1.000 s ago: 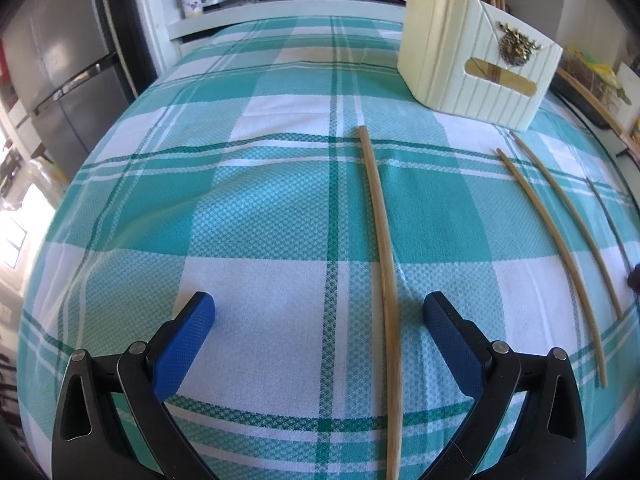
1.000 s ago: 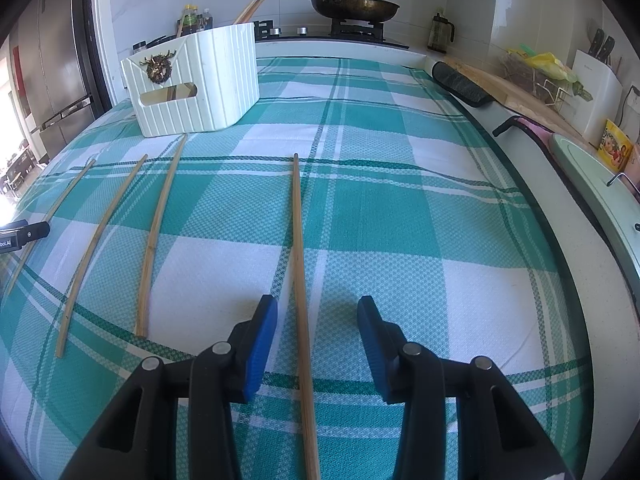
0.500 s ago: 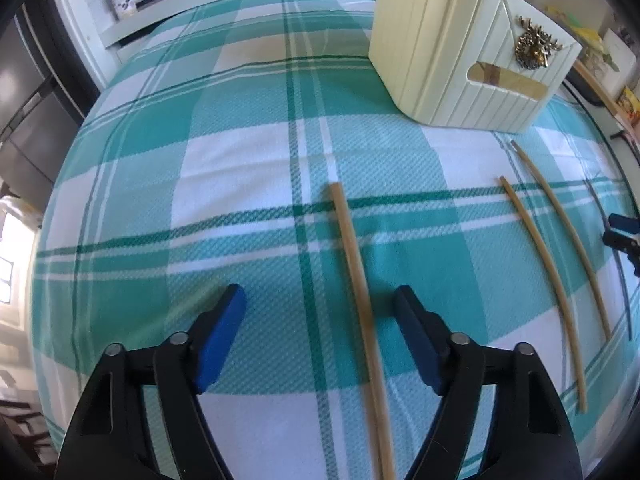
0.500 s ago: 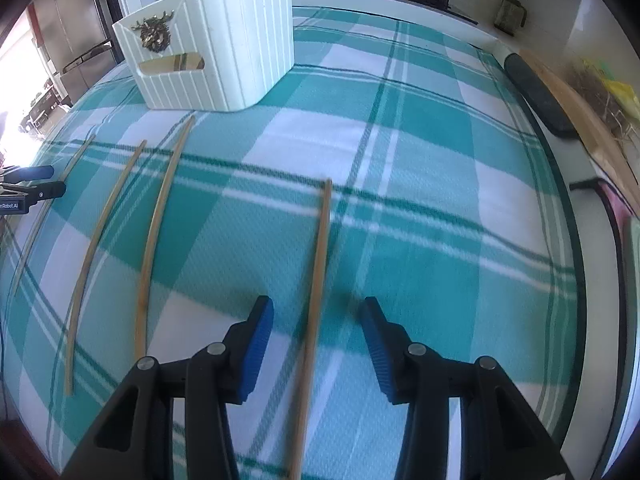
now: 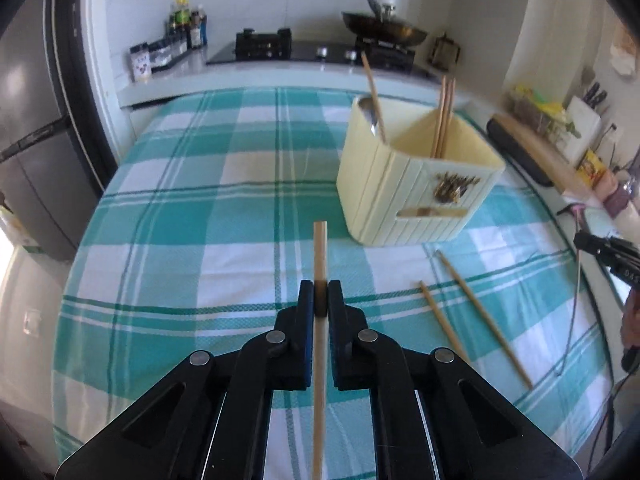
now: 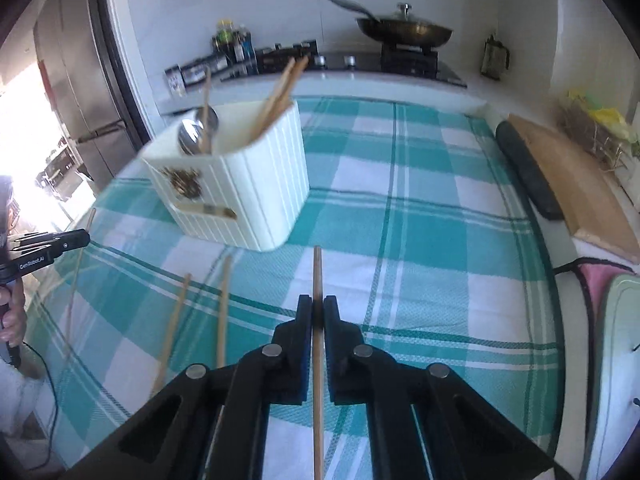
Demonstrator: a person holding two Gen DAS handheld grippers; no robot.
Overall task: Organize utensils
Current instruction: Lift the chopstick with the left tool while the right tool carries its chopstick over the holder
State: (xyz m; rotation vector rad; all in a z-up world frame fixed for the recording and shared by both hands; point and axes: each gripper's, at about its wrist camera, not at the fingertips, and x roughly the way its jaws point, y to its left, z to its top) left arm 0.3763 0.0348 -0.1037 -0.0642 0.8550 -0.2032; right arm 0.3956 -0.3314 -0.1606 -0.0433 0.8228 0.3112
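My left gripper [image 5: 320, 294] is shut on a wooden chopstick [image 5: 320, 252] and holds it above the checked tablecloth, pointing toward the cream utensil box [image 5: 416, 184]. My right gripper [image 6: 317, 310] is shut on another chopstick [image 6: 317, 276], lifted and pointing toward the same box [image 6: 244, 188]. The box holds a metal spoon [image 6: 196, 132] and several chopsticks [image 6: 280, 96]. Two more chopsticks [image 5: 480, 312] lie on the cloth between the grippers; they also show in the right wrist view [image 6: 222, 304].
A teal and white checked cloth [image 5: 224, 216] covers the table. Behind it stand a stove with a wok [image 6: 404, 32] and spice jars [image 5: 176, 40]. A wooden cutting board [image 6: 572, 192] lies at the right edge. A fridge [image 5: 28, 140] stands to the left.
Both grippers have closed, each on the chopstick that lay between its fingers, and have lifted them off the cloth. Both views now tilt up toward the box and stove.
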